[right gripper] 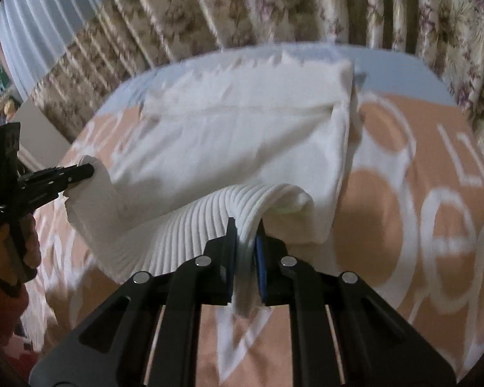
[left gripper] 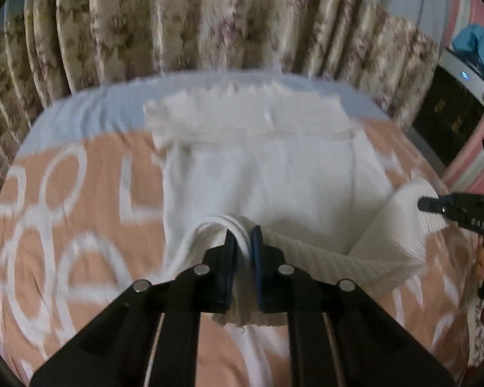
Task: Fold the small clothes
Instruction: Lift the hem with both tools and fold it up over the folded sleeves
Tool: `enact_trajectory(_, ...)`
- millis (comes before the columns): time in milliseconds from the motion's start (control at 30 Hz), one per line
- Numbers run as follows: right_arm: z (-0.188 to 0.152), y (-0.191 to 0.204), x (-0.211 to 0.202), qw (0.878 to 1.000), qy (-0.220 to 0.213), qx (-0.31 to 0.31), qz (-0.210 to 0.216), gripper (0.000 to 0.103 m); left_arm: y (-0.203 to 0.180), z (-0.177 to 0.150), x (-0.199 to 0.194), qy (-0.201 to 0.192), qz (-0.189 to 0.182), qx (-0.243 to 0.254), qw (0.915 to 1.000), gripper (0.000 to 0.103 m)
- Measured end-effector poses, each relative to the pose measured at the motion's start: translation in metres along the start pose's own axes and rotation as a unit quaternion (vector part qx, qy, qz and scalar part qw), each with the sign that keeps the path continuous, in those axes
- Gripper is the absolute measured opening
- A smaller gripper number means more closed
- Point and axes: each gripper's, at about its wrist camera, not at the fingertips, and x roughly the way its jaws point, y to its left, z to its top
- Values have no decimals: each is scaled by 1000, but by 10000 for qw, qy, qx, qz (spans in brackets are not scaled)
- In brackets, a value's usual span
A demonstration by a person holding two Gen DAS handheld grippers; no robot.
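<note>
A small white garment [left gripper: 267,174] lies spread on a peach bedcover with white letters [left gripper: 80,213]. Its near edge is a ribbed band. My left gripper [left gripper: 243,235] is shut on the left end of that band, which bunches between the fingers. My right gripper [right gripper: 245,229] is shut on the ribbed band [right gripper: 190,222] at the other end and lifts it a little off the bed. Each gripper shows in the other's view: the right gripper [left gripper: 435,204] at the right edge, the left gripper [right gripper: 77,172] at the left edge. The garment [right gripper: 242,135] looks blurred.
Flowered curtains [left gripper: 209,19] hang behind the bed. A light blue sheet [left gripper: 90,113] shows at the bed's far edge. A dark cabinet [left gripper: 451,119] with a blue cloth on top stands at the right. A hand in a red sleeve [right gripper: 6,264] holds the left gripper.
</note>
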Motion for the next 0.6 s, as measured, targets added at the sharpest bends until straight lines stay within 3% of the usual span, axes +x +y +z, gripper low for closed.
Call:
enact_trajectory(133,42,-17,7,9992,-335,119,-191,11,14,41,19,-283,199,4,9994,11)
enact_trajectory(333,104,-38,38,9978,-552,47,-367,11,36,97,57,-370,243,-159,9989,11)
enact_trajectory(467,143,-58,65,9975,-610,206,-286,11,45,123,78,-459,352,-113,9983,11)
enact_trajectory(600,176,-80,90,9974,-563,421,-172,11,67,144,98,-417,243,-401,9980,11)
